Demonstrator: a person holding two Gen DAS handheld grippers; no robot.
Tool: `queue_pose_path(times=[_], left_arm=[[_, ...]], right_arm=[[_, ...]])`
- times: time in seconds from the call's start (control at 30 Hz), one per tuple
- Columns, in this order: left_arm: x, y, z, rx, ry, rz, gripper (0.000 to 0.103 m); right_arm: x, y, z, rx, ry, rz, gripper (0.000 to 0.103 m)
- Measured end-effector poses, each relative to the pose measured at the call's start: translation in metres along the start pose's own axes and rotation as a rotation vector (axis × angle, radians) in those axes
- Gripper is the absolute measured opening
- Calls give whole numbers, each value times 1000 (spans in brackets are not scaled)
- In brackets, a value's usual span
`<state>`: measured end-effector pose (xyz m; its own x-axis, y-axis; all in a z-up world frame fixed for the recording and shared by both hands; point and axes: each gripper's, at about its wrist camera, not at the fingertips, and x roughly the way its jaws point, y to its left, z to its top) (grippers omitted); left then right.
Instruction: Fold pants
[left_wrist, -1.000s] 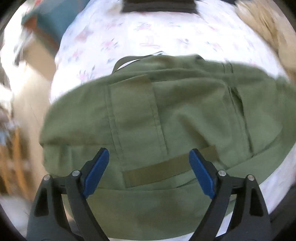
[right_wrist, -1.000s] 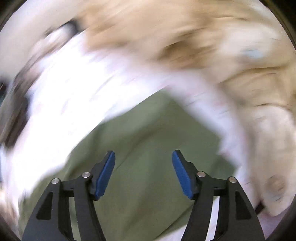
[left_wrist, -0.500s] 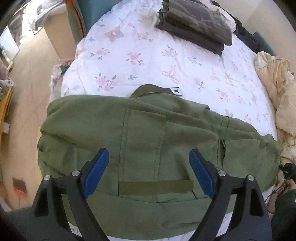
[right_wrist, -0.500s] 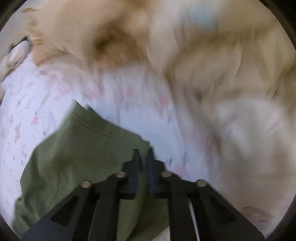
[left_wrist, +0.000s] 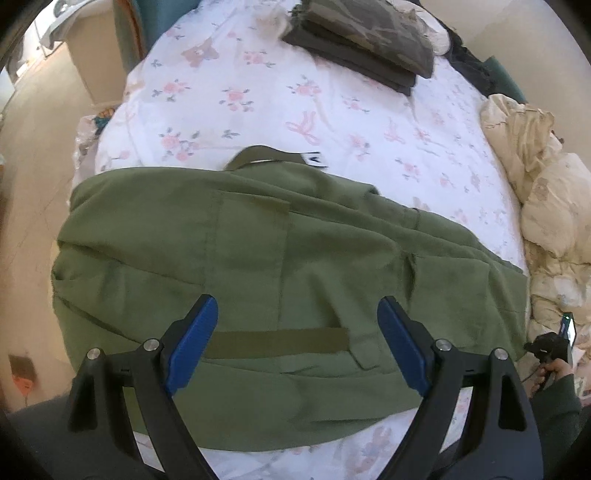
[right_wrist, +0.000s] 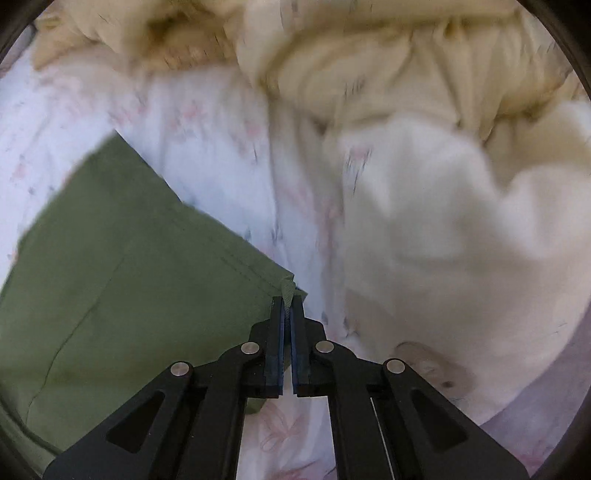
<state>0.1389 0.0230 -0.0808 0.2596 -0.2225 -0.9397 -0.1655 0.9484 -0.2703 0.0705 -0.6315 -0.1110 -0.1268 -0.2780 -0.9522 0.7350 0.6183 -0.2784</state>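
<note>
Left wrist view: left gripper (left_wrist: 295, 338), fingers wide apart, poised above olive green pants (left_wrist: 280, 266) spread across floral bedsheet (left_wrist: 258, 103); dark folded clothes (left_wrist: 362, 40) stacked at far end; cream duvet (left_wrist: 546, 206) bunched at right edge.
Right wrist view: right gripper (right_wrist: 287, 310), fingers together, clamped on hem corner of pants (right_wrist: 140, 266); cream duvet (right_wrist: 424, 184) just beyond, blurred

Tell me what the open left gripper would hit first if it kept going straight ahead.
Probably the olive-green cotton pants lying on the floral bedsheet: the left gripper points at their pocket area, just past the darker webbing strip, though depth is unclear.
</note>
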Motion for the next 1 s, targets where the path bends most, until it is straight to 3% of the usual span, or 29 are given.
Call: queue_pose_path(times=[0.07,0.17,0.23,0.3,0.4,0.43,0.53,0.6,0.67,0.7,0.73,0.77,0.9,1.0], left_arm=[[3,8,1,-24,8,15,86],[4,16,5,-50,-3,38,86],[4,18,7,-58,-12,43,86],[5,18,9,-54,-21,48,86],[10,20,12,-49,-20,73,86],[12,21,12,-53,-16,75,86],[19,23,15,-53,-13,99,86],[23,26,15,-57,-12,127,86],[28,28,15,-77,8,121,86],[30,29,15,-80,20,116,86],[32,27,15,-77,26,114,86],[32,26,14,-71,28,113,86],[34,18,12,-50,46,89,86],[34,16,10,-47,53,81,86]], right_arm=[[-7,5,4,-36,-17,-23,6],[-35,18,22,-105,-121,-51,30],[-54,30,37,-148,-206,48,55],[-59,47,47,-195,-219,103,68],[-56,84,59,-292,-234,233,68],[-50,95,65,-312,-238,240,68],[-18,129,85,-401,-233,147,67],[0,132,84,-432,-204,91,67],[11,121,85,-415,-172,114,65],[16,115,86,-385,-129,180,42],[18,112,85,-375,-100,232,11],[12,112,80,-393,-103,257,5],[-21,124,61,-508,-173,225,1],[-57,120,60,-498,-312,222,1]])
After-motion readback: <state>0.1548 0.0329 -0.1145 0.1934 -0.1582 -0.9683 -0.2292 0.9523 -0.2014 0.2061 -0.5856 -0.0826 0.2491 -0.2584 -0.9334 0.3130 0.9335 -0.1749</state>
